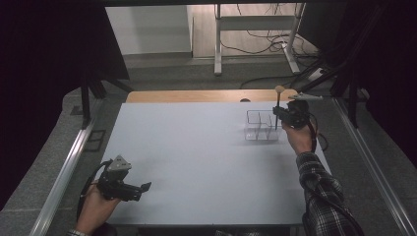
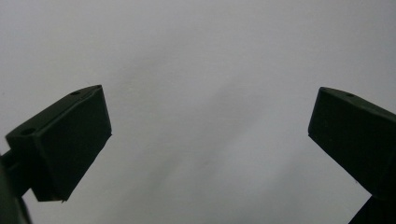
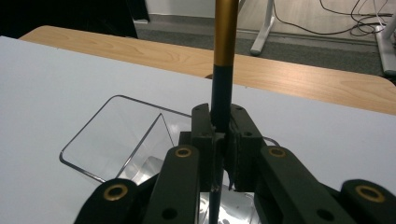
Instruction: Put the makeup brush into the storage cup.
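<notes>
My right gripper (image 1: 278,116) is shut on a makeup brush (image 1: 278,105) with a dark handle, gold ferrule (image 3: 225,32) and tan bristle tip (image 1: 280,89). It holds the brush upright over the right side of a clear plastic organizer box (image 1: 260,126) with compartments, at the table's far right. In the right gripper view the jaws pinch the dark handle (image 3: 220,95), and the clear box (image 3: 114,140) lies just below and left. My left gripper (image 1: 144,189) rests low at the table's near left, open, with nothing between its fingers (image 2: 65,140).
The light grey table (image 1: 196,157) has a wooden strip (image 1: 196,96) along its far edge. Metal rails run along both sides. Beyond the table stand desk legs (image 1: 217,44) and loose cables on the floor.
</notes>
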Demonstrator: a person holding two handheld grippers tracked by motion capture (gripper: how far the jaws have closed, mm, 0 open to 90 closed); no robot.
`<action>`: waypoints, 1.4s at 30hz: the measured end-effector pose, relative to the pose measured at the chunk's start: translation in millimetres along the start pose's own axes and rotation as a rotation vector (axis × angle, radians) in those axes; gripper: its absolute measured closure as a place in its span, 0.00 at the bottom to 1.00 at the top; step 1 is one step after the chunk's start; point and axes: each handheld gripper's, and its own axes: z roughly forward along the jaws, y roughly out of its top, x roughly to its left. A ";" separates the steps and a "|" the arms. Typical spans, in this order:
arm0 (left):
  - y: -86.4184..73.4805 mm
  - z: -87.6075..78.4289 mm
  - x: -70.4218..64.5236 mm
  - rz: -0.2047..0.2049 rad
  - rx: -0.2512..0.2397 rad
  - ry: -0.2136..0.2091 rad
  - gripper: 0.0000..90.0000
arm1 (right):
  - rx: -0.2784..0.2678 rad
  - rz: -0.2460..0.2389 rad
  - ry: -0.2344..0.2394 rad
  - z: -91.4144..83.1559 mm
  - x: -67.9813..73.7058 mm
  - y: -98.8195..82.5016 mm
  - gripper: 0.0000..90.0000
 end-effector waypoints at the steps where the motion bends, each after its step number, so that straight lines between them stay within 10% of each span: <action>1: 0.0 0.1 0.0 0.000 0.000 0.000 0.00 | 0.001 0.000 0.000 0.3 -0.1 -0.3 0.92; 17: -0.1 0.7 -0.4 0.002 0.007 -0.005 0.00 | 0.029 -0.005 -0.014 5.6 -2.3 -7.7 0.91; 26: 0.0 0.9 -0.4 0.001 0.008 -0.007 0.00 | 0.026 -0.037 -0.058 9.1 -4.0 -6.9 0.30; 42: 0.0 0.8 -0.2 0.000 0.008 -0.007 0.00 | 0.022 -0.054 -0.032 10.6 0.5 -5.5 0.09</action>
